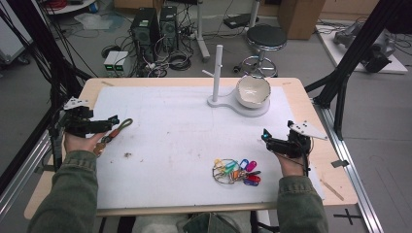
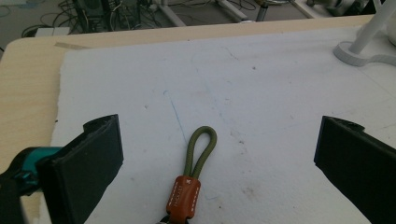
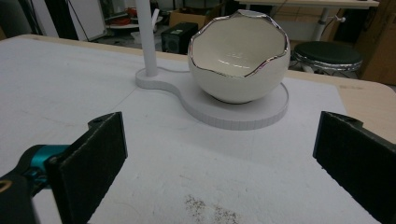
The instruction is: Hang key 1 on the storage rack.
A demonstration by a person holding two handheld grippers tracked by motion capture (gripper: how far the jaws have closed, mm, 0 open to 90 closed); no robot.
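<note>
While both grippers' fingers stand wide, the strap [image 2: 195, 179] lies between the left fingers [image 2: 88, 163].

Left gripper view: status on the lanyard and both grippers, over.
Left gripper open, lanyard flat between its jaws, not gripped. Right gripper open, facing the egg-shaped bowl. Key bunch untouched, nothing in the way.
</note>
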